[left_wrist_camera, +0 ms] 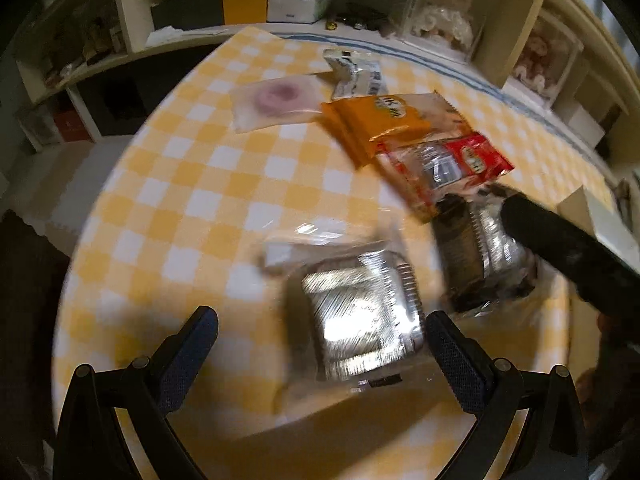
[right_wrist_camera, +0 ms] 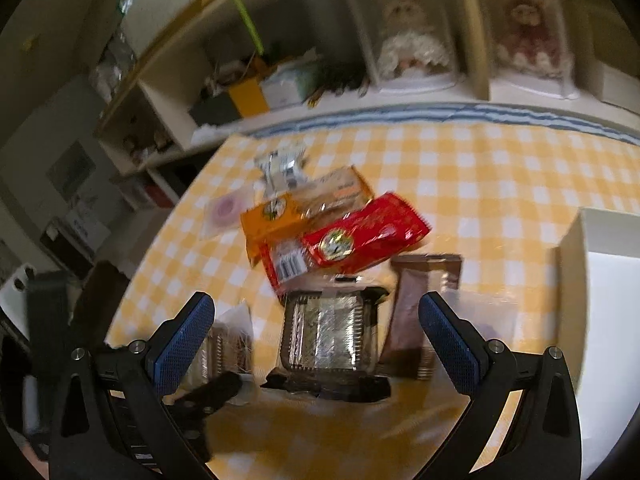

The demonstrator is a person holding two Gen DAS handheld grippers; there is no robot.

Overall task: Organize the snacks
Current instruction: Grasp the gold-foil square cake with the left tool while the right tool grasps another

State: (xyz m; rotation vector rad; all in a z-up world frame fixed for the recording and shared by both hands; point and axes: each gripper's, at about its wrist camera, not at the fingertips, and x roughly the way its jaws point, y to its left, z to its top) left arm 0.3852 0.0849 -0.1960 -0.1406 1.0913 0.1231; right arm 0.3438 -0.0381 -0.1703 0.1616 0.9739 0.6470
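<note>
Snack packets lie on a yellow checked tablecloth (left_wrist_camera: pixel 180 184). My left gripper (left_wrist_camera: pixel 322 334) is open above a clear pack holding a silver foil tray (left_wrist_camera: pixel 360 316). A second foil-tray pack (left_wrist_camera: pixel 480 256) lies to its right, under the other gripper's black arm (left_wrist_camera: pixel 568 248). Further back lie a red packet (left_wrist_camera: pixel 452 168), an orange packet (left_wrist_camera: pixel 376 120), a silver packet (left_wrist_camera: pixel 356 72) and a clear bag with a pink ring (left_wrist_camera: pixel 276 100). My right gripper (right_wrist_camera: pixel 316 330) is open over a foil-tray pack (right_wrist_camera: pixel 330 332). A brown packet (right_wrist_camera: pixel 424 300) lies right of it, the red packet (right_wrist_camera: pixel 360 236) and orange packet (right_wrist_camera: pixel 272 216) behind.
A white box (right_wrist_camera: pixel 604 300) stands at the table's right edge. Cream shelves (left_wrist_camera: pixel 132 20) with boxes and cased dolls (right_wrist_camera: pixel 408 44) run behind the table. The left gripper's black body (right_wrist_camera: pixel 208 396) shows low left in the right wrist view.
</note>
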